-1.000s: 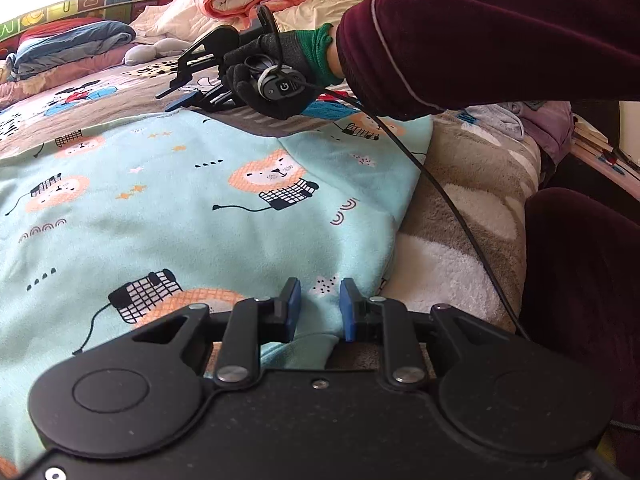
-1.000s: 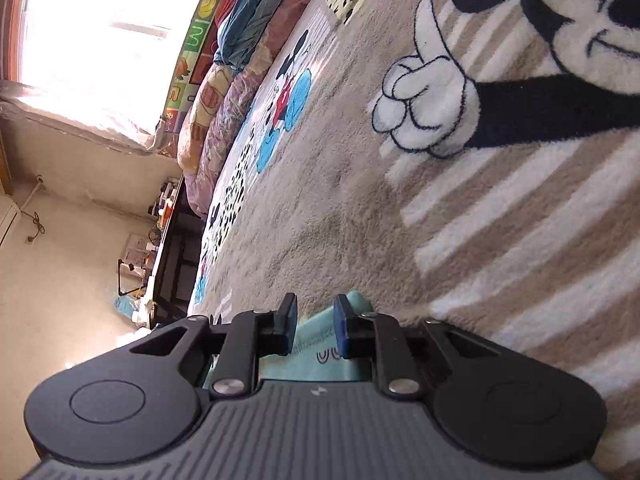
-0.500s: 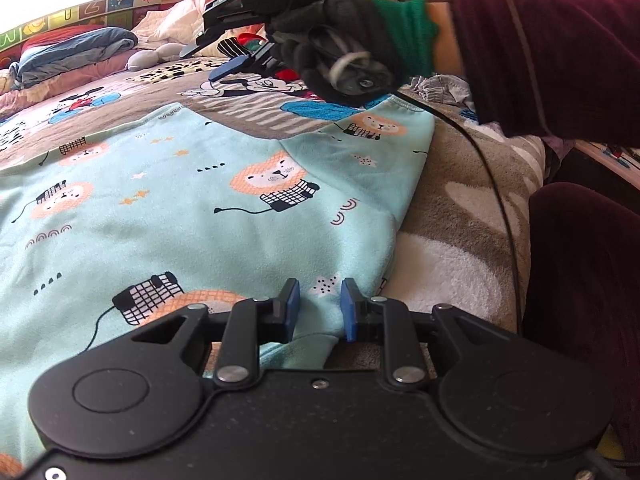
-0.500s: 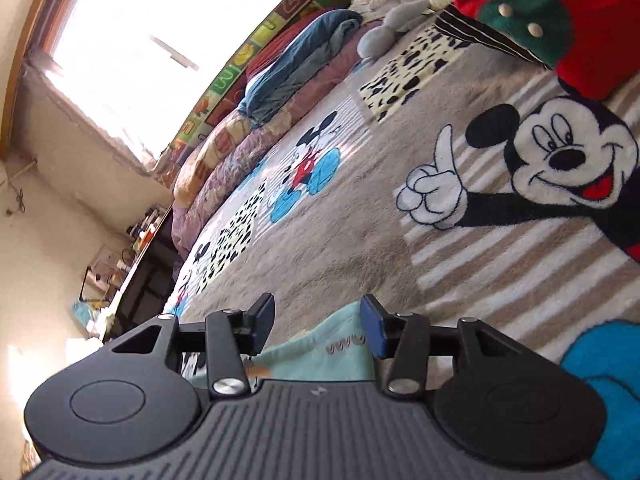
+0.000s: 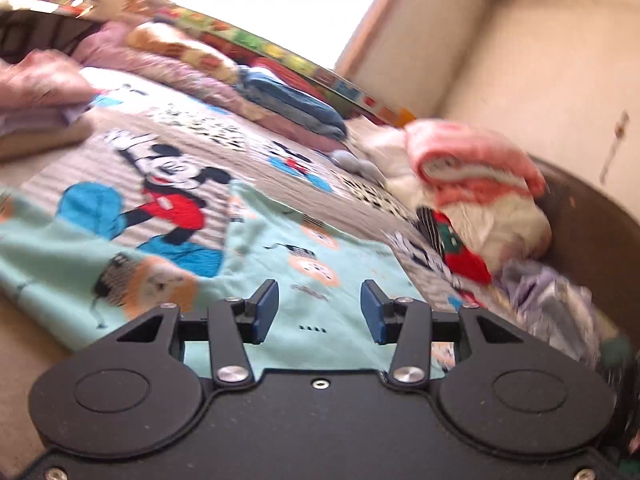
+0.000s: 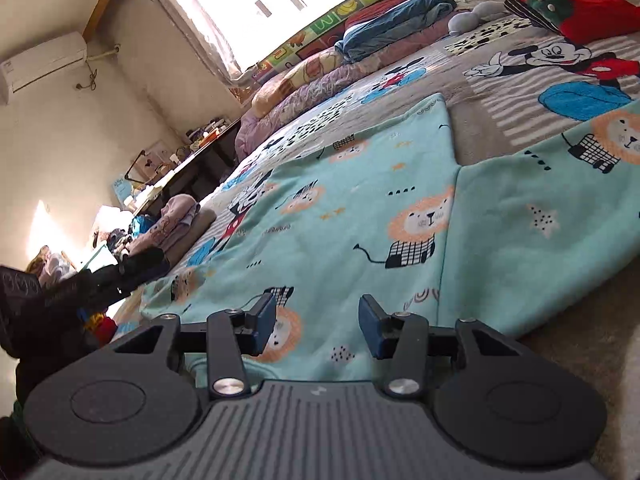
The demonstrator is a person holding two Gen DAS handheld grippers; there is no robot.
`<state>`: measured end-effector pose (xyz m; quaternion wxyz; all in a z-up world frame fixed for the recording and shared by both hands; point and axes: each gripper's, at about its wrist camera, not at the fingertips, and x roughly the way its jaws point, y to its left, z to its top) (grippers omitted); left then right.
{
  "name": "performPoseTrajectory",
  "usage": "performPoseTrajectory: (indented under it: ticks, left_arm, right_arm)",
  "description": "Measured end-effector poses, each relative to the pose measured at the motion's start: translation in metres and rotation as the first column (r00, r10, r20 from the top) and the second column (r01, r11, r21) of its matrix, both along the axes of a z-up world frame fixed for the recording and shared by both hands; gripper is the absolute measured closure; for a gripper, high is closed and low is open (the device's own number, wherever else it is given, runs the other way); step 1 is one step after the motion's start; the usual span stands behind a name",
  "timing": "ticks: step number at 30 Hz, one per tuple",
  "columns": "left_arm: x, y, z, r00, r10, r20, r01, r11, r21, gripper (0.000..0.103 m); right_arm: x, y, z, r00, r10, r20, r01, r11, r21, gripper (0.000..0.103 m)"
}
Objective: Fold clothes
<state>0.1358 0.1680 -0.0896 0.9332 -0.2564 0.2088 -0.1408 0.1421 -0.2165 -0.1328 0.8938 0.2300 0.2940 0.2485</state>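
A Mickey Mouse blanket (image 6: 472,128) covers a bed. On it, ahead of both pairs of fingers, a mint lion-print garment (image 6: 360,216) lies spread, one panel laid over another along a straight edge. Whether more folds remain cannot be told. The left gripper (image 5: 319,311) and right gripper (image 6: 317,326) stand wide apart, holding nothing.

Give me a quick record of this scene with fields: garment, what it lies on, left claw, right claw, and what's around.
garment: mint lion-print cloth, spread flat, one part laid over another
surface: Mickey Mouse blanket on the bed
left claw: open, holding nothing, above the cloth
right claw: open, holding nothing, above the cloth
surroundings: pink folded bedding, blue blanket, air conditioner
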Motion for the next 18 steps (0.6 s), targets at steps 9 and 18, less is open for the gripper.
performPoseTrajectory:
  ticks: [9, 18]
  left_arm:
    - [-0.037, -0.024, 0.018, 1.0, -0.008, 0.0, 0.008, 0.996, 0.091, 0.072]
    - [-0.046, -0.076, -0.051, 0.986, -0.161, 0.034, 0.108, 0.79, 0.603, 0.077]
  right_arm:
    - [-0.017, 0.074, 0.031, 0.976, 0.165, 0.142, -0.143, 0.977, -0.155, 0.065]
    - [-0.028, 0.124, 0.024, 0.956, 0.244, 0.164, -0.164, 0.906, -0.391, 0.067]
